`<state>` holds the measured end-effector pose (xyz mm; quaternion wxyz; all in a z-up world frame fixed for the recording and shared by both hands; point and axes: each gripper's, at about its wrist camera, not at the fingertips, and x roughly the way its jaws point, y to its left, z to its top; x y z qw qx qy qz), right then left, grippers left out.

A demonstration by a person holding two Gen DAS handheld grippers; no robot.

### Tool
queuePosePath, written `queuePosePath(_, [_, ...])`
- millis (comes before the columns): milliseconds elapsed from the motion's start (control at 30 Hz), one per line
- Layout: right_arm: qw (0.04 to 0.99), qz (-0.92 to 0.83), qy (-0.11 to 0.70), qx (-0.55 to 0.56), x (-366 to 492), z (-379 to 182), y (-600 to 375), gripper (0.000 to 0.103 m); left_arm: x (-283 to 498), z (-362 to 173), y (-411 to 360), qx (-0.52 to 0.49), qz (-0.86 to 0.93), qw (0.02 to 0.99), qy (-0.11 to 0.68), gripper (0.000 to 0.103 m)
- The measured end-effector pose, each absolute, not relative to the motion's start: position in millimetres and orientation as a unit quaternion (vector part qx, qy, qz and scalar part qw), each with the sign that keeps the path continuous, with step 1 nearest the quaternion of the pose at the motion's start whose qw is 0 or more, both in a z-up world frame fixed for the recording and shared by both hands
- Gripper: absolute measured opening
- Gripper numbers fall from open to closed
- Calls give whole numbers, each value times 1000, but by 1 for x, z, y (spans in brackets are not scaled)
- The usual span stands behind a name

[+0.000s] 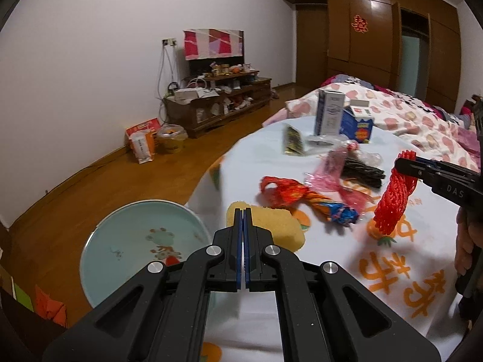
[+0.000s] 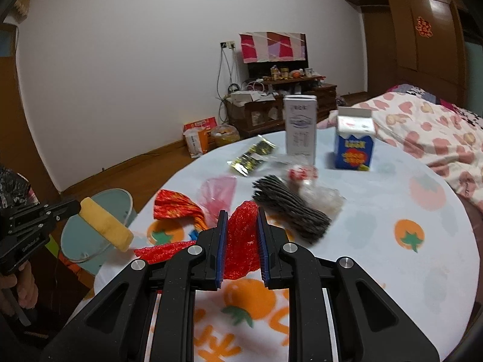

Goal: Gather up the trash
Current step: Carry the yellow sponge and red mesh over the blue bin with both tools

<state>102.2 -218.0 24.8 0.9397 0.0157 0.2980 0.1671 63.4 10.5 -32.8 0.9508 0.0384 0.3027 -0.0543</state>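
Two-gripper trash collection at a round counter point(image 2: 392, 271) covered with a white cloth printed with orange fruit. The left gripper point(image 1: 243, 211) has its jaws clenched on a yellow sponge point(image 1: 271, 226); the right wrist view shows this sponge point(image 2: 104, 224) held out past the counter's edge, above a pale teal bucket point(image 2: 90, 241) standing on the floor beside the counter. In the left wrist view the bucket point(image 1: 120, 241) appears as an open round mouth with a cartoon print inside. The right gripper point(image 2: 242, 215) has its jaws grasping a red foam net point(image 2: 241, 241), which the left wrist view shows hanging clear of the counter from the fingertips as a drooping red tube point(image 1: 395, 199).

Items lying on the counter, placed relative to the red foam net: a crumpled red wrapper point(image 2: 175, 205) to its left; a pink plastic bag point(image 2: 219, 193) just beyond it; a black foam net point(image 2: 289, 208) to its right, touching a clear plastic wrapper point(image 2: 317, 193). Farther off lie a gold-and-black sachet point(image 2: 250, 157), an upright white carton point(image 2: 300, 128) and an upright blue-and-white carton point(image 2: 354, 144), the two cartons standing near each other but apart. A bed point(image 2: 422, 129) with a pink heart-pattern quilt lies behind the cartons.
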Motion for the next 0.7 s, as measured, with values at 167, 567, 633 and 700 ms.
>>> queuePosePath(167, [939, 178, 295, 10, 109, 28, -201, 19, 62, -28, 28, 28, -39, 954, 296, 0])
queuePosePath(567, [935, 208, 288, -9, 121, 35, -153, 19, 58, -22, 64, 13, -6, 957, 290, 0])
queuePosePath(633, [934, 213, 287, -12, 122, 36, -146, 19, 58, -22, 67, 11, -1, 957, 289, 0])
queuePosePath(700, [933, 218, 286, -15, 123, 37, -139, 19, 58, -21, 72, 8, 4, 958, 288, 0])
